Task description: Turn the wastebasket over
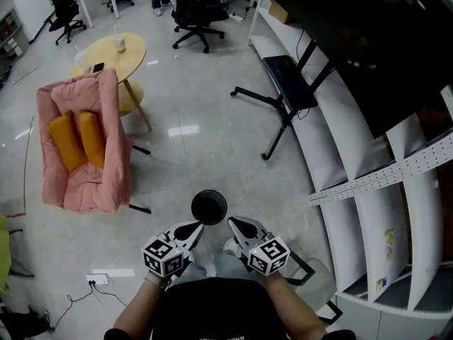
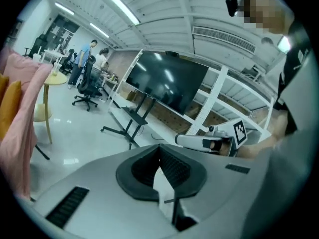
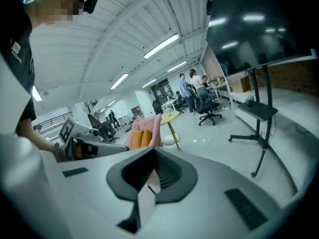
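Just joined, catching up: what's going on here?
A person holds a two-jaw gripper in each hand, close to the chest. The left gripper and right gripper are both shut, nothing between the jaws. The black wastebasket stands on the floor below them, touched by neither. Which way up it is, the view doesn't show.

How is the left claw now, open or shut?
Shut. The left claw shows its jaws together in the left gripper view, nothing between them.

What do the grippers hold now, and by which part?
Nothing: the left gripper and right gripper are shut and empty; the wastebasket sits on the floor.
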`<state>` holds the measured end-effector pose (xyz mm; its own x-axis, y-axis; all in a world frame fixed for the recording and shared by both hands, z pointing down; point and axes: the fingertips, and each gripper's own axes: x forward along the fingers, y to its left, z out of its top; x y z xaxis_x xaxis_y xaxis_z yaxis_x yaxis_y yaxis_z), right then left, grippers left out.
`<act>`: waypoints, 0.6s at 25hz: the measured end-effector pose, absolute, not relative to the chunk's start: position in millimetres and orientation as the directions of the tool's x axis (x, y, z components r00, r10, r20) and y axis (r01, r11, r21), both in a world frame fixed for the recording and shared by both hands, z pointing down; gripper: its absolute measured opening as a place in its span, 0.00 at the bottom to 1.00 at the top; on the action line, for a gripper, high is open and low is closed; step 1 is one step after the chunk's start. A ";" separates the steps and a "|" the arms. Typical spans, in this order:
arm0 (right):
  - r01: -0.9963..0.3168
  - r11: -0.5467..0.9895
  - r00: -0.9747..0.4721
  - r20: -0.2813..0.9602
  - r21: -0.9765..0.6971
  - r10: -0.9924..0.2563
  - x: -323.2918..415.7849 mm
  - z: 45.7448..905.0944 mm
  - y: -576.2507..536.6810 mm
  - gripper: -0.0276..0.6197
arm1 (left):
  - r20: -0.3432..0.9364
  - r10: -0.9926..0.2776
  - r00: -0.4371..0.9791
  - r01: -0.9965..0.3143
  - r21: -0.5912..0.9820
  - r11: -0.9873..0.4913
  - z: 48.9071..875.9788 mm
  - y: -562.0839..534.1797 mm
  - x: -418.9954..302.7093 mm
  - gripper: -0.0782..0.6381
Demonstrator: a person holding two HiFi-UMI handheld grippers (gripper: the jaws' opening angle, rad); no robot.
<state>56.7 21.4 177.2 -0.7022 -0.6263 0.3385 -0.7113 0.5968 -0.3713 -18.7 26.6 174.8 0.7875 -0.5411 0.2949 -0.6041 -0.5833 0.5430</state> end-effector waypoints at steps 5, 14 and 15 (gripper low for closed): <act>-0.701 0.622 -0.708 0.242 -0.348 -0.663 63.6 104.7 22.2 0.06 | 0.270 -0.545 0.794 -0.605 0.445 -0.660 119.8 25.9 -6.5 0.13; -0.703 0.670 -0.709 0.171 -0.239 -0.684 83.2 70.8 0.7 0.06 | 0.185 -0.582 0.792 -0.603 0.383 -0.700 80.3 -9.9 -4.2 0.13; -0.709 0.666 -0.704 0.174 -0.231 -0.689 85.5 71.8 -1.9 0.06 | 0.182 -0.583 0.792 -0.604 0.379 -0.701 79.0 -12.6 -4.0 0.13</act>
<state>85.5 -1.9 71.8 -0.7037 -0.6888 0.1744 -0.7092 0.6659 -0.2314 -4.0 -12.6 79.0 0.7916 -0.5833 0.1817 -0.6038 -0.7015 0.3787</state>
